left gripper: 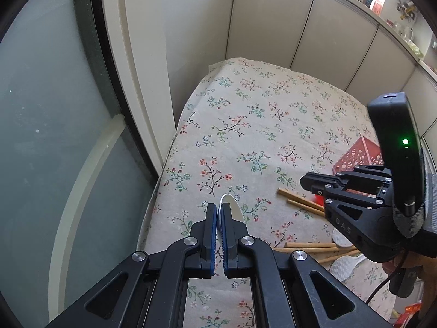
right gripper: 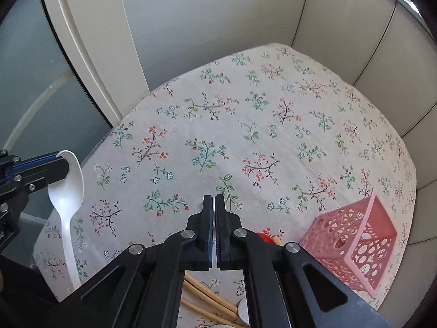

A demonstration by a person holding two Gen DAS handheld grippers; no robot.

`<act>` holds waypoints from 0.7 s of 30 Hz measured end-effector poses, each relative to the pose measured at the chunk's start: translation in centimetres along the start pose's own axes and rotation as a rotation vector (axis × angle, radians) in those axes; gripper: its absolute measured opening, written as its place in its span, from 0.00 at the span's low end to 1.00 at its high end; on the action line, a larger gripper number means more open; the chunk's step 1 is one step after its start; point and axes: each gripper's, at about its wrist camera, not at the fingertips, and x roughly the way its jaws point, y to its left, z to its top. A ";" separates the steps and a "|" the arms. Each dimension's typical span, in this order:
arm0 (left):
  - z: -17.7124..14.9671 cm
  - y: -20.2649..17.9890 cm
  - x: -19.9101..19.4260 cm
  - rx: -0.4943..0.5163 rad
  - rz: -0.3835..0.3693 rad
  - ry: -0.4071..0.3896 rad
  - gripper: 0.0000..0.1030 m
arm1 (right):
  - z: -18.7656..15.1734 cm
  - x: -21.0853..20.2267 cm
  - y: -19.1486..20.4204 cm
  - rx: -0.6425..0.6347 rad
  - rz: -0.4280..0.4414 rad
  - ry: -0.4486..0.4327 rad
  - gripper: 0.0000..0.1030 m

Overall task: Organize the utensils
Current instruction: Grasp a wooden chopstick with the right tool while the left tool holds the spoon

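Left tongs [left gripper: 217, 210] clench a white plastic spoon [right gripper: 68, 188] by its bowl, handle hanging down over the floral worktop [right gripper: 245, 125] at nine o'clock in the right wrist view. Right tongs [right gripper: 213, 205] are pressed together; whether something thin sits between them is unclear. Wooden chopsticks [right gripper: 207, 298] lie at six o'clock, a pink perforated basket [right gripper: 352, 243] tipped at four o'clock.

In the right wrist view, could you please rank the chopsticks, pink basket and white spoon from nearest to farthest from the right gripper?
1. Chopsticks: on the cloth directly beneath the right gripper.
2. Pink basket: tipped on its side, to the right.
3. White spoon: far left, clamped in the left gripper.
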 end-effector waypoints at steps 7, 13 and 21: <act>0.1 0.2 1.3 0.006 0.036 0.034 0.03 | -0.8 4.4 0.2 -0.011 0.029 0.099 0.18; 0.3 0.4 1.9 0.006 0.045 0.046 0.03 | -0.1 5.7 -0.5 0.002 0.038 0.072 0.18; 0.4 0.9 2.0 -0.006 0.047 0.049 0.03 | 1.7 3.8 -1.6 0.017 0.025 0.047 0.19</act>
